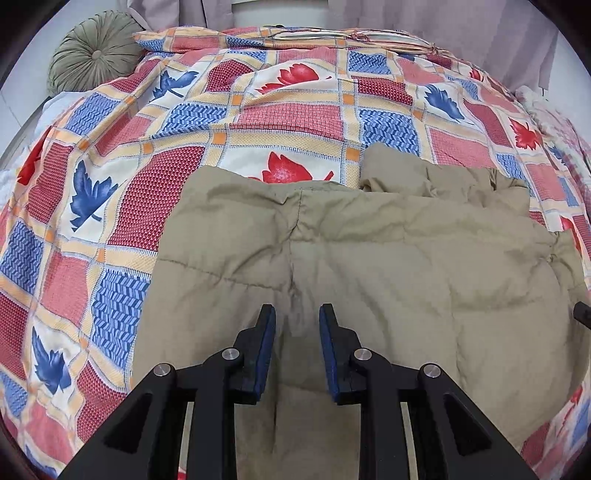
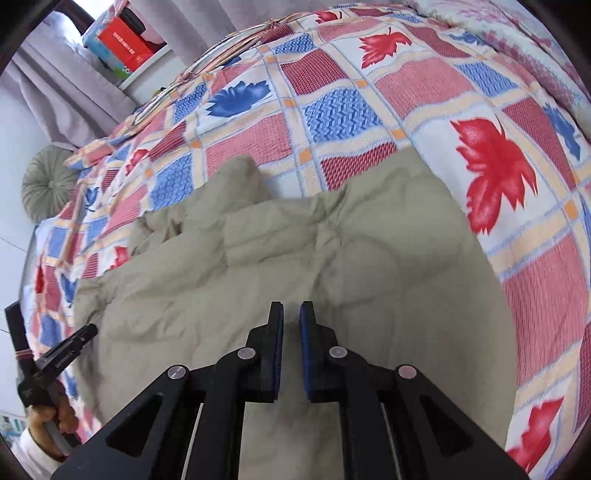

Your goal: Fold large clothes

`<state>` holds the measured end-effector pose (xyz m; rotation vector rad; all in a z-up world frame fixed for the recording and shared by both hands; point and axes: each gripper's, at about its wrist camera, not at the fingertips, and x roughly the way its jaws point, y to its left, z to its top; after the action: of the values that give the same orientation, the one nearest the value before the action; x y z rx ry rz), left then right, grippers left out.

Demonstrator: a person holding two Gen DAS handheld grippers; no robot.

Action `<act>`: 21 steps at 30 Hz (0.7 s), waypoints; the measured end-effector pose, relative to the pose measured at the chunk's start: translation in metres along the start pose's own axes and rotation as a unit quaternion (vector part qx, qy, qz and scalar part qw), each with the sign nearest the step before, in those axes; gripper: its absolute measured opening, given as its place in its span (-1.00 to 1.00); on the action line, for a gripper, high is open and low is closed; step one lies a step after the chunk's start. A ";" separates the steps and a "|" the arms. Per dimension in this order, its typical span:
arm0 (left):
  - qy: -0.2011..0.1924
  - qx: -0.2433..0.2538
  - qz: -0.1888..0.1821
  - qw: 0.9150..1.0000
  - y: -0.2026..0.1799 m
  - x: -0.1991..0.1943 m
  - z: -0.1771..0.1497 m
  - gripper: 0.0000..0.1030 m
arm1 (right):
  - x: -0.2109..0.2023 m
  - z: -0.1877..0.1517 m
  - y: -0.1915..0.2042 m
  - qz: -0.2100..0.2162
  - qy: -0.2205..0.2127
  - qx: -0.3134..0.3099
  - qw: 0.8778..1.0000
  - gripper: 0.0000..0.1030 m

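Note:
A tan quilted puffer garment (image 1: 369, 266) lies spread on the bed, its far right part bunched up (image 1: 424, 173). It also fills the middle of the right wrist view (image 2: 295, 258). My left gripper (image 1: 297, 314) hovers over the garment's near part, jaws open and empty. My right gripper (image 2: 291, 310) is over the same garment farther right, its jaws a narrow gap apart with nothing between them. The left gripper's tip (image 2: 83, 332) shows at the left edge of the right wrist view, held by a hand.
The bed is covered by a patchwork quilt (image 1: 110, 184) with red and blue leaves. A round green cushion (image 1: 94, 51) lies at the far left corner. Curtains (image 1: 517, 29) hang behind. A shelf with a red box (image 2: 125, 40) stands beyond the bed.

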<state>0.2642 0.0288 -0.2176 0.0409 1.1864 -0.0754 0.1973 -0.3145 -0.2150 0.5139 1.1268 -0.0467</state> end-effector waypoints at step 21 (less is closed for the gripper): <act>0.027 -0.083 -0.030 0.996 0.033 -0.041 -0.106 1.00 | -0.034 -0.118 -0.027 0.058 0.061 0.109 0.990 -0.22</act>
<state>0.1533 0.0710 -0.2199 -0.1395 1.2452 -0.0297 0.0739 -0.2967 -0.2338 0.7857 1.2153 -0.0376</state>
